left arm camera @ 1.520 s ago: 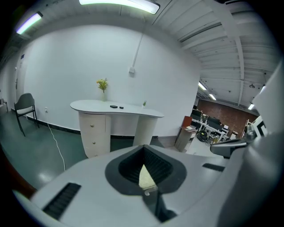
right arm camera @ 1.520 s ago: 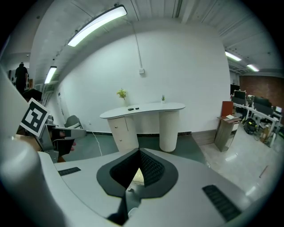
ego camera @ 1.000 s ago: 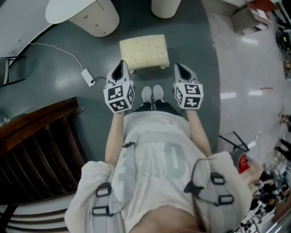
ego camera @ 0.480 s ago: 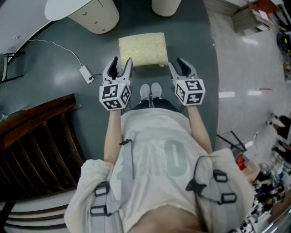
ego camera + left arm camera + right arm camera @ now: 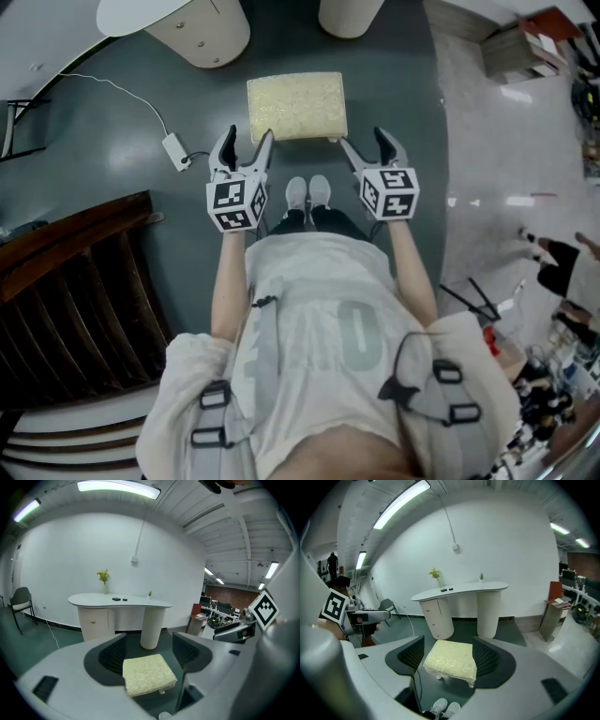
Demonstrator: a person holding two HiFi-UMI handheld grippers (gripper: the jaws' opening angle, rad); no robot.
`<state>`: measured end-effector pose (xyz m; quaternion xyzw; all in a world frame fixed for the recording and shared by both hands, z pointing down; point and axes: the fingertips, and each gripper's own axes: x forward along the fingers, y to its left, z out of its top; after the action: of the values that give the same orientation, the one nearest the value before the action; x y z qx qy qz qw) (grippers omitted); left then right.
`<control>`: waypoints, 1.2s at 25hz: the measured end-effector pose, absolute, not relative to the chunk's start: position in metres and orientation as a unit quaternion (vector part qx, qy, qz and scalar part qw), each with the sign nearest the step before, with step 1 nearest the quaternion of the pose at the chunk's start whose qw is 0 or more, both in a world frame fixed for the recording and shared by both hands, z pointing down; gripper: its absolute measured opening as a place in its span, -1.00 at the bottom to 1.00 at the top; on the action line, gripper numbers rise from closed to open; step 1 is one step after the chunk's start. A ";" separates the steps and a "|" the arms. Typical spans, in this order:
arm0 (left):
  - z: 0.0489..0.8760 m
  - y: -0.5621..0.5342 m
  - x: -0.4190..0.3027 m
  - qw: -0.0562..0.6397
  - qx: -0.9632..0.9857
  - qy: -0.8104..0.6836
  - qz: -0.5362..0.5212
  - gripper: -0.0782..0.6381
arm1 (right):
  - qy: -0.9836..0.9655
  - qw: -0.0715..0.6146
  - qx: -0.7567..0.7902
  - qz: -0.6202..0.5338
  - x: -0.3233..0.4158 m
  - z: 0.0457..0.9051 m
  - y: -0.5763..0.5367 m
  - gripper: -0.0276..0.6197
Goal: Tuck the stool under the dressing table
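A low stool (image 5: 296,106) with a cream cushion stands on the dark green floor, just short of the white dressing table (image 5: 150,14). Held side by side a little short of the stool's near edge, my left gripper (image 5: 246,145) and right gripper (image 5: 366,145) both stand open, touching nothing. Their jaws have just been opening, and nothing is between them. In the left gripper view the stool (image 5: 149,673) lies ahead on the floor, with the table (image 5: 119,601) behind it. The right gripper view frames the stool (image 5: 451,660) between the wide jaws, below the table (image 5: 461,590).
A white cable with a power adapter (image 5: 176,150) lies on the floor left of the stool. Dark slatted wooden furniture (image 5: 75,300) stands at the left. Boxes (image 5: 516,42) sit on the pale floor at the far right. The person's shoes (image 5: 307,195) are between the grippers.
Both grippers went from shut to wide open, the left one first. Both edged slightly toward the stool.
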<state>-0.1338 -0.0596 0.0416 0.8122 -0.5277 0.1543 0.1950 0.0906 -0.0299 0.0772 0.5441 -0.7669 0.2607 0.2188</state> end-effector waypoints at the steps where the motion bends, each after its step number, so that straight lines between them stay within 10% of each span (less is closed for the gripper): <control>1: 0.050 -0.059 -0.138 0.194 0.811 -0.527 0.164 0.02 | -0.766 0.227 0.544 0.258 0.090 0.082 -0.030 0.03; 30: 0.544 -0.050 -0.204 0.274 0.745 -0.450 0.409 0.02 | -0.697 0.435 0.487 0.297 0.122 0.518 -0.038 0.02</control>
<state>-0.2038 -0.0499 0.5441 0.7449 -0.4504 0.4086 0.2743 0.1225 -0.0380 0.5178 0.4870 -0.6968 0.2975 0.4346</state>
